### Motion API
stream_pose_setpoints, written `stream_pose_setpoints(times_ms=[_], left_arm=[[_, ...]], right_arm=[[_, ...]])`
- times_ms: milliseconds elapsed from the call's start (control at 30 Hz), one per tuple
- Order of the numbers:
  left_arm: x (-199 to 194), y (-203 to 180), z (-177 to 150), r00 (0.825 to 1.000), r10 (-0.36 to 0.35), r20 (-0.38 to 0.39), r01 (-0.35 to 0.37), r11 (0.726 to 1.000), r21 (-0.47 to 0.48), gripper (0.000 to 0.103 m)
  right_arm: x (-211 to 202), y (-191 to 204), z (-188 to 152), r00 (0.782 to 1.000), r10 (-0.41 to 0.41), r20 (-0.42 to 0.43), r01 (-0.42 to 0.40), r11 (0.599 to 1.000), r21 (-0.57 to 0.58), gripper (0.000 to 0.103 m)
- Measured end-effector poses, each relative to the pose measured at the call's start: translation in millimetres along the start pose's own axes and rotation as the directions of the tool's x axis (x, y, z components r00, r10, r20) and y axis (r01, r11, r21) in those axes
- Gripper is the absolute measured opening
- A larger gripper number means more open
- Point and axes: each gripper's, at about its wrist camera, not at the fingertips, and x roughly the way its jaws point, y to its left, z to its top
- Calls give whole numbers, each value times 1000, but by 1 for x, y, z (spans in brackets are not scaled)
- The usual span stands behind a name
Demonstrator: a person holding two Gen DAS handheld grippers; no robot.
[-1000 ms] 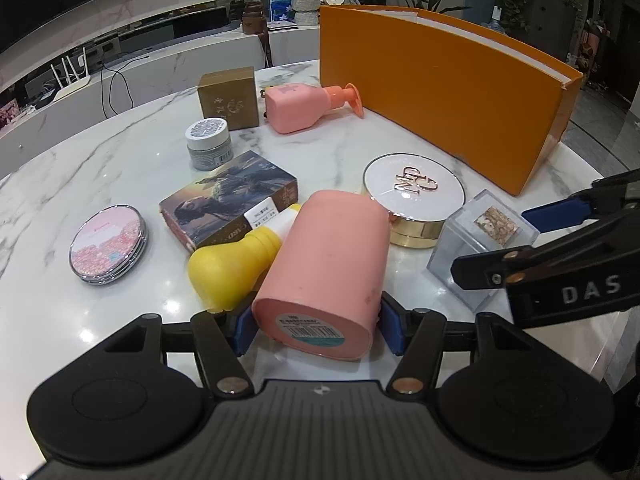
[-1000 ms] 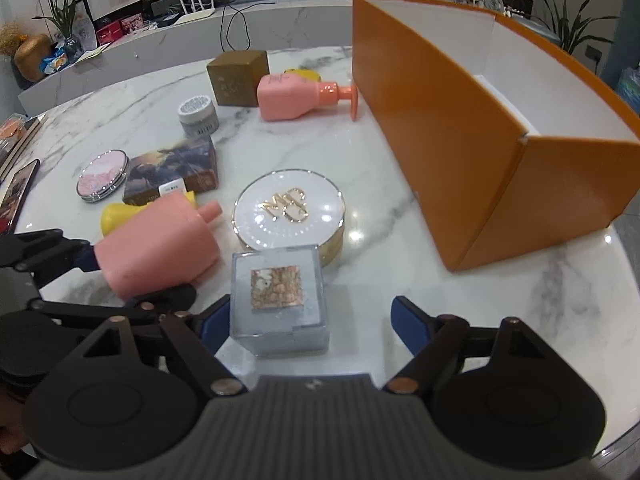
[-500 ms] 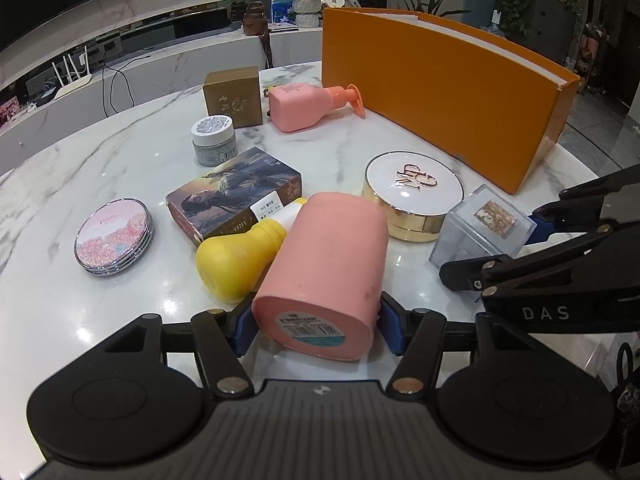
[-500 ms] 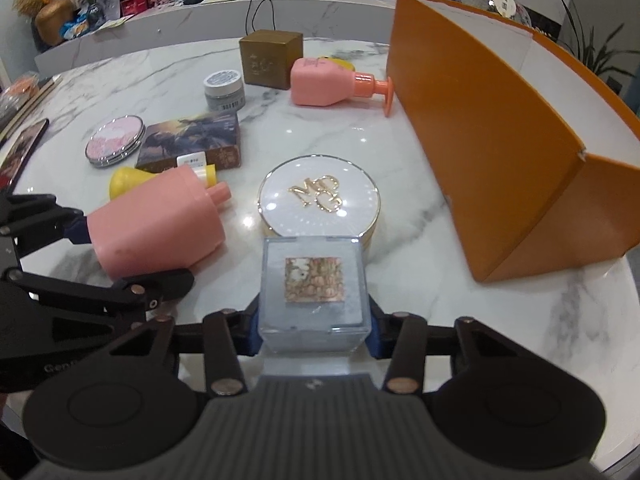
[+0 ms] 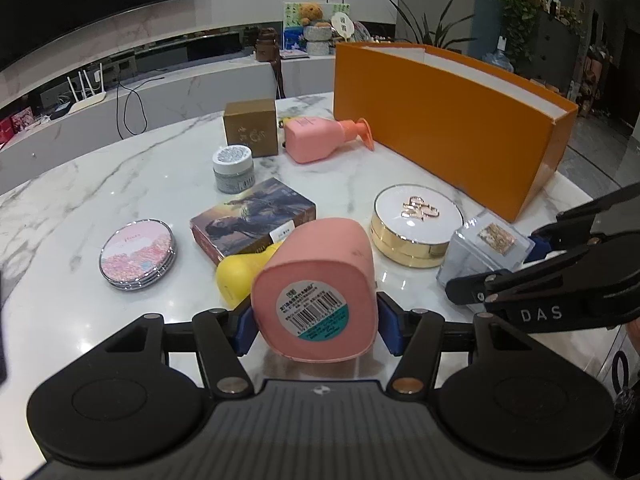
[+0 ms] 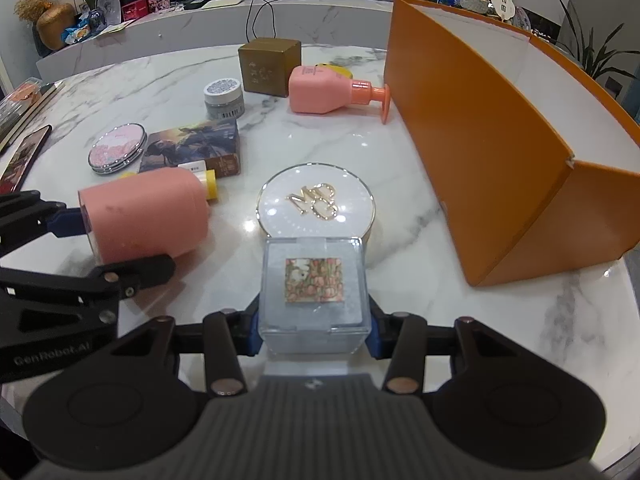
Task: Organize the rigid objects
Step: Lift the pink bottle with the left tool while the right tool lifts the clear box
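My left gripper [image 5: 316, 330] is shut on a pink bottle [image 5: 320, 280], held base toward the camera and lifted off the marble table [image 5: 80, 200]; it also shows in the right wrist view [image 6: 148, 212]. My right gripper [image 6: 314, 334] is shut on a clear plastic cube box [image 6: 314, 292] with a floral square on top, held just above the table; it also shows in the left wrist view [image 5: 480, 250]. The open orange box [image 6: 500, 140] stands to the right.
On the table lie a white-and-gold round compact [image 6: 316, 204], a yellow bottle [image 5: 244, 276], a picture box [image 5: 256, 216], a pink round mirror [image 5: 138, 252], a grey jar [image 5: 234, 168], a gold cube [image 5: 252, 128] and a pink pump bottle [image 5: 320, 138].
The right gripper closed on the clear cube box and raised it. The left gripper lifted the pink bottle and tilted its base up toward the camera.
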Motion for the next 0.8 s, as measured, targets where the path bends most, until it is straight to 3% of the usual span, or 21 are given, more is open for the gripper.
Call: stream_pose_setpoints(times_ms=[167, 400, 800], left_arm=[[-5, 0, 3, 1000, -3, 15, 3, 1000, -3, 67], [12, -3, -8, 998, 16, -55, -15, 1000, 17, 68], [12, -8, -8, 999, 34, -30, -33, 999, 40, 73]], right_arm=[[0, 0, 0, 1000, 0, 2, 0, 1000, -1, 47], [2, 2, 0, 1000, 0, -6, 0, 1000, -6, 46], [3, 1, 0, 1000, 1, -12, -1, 1000, -7, 47]])
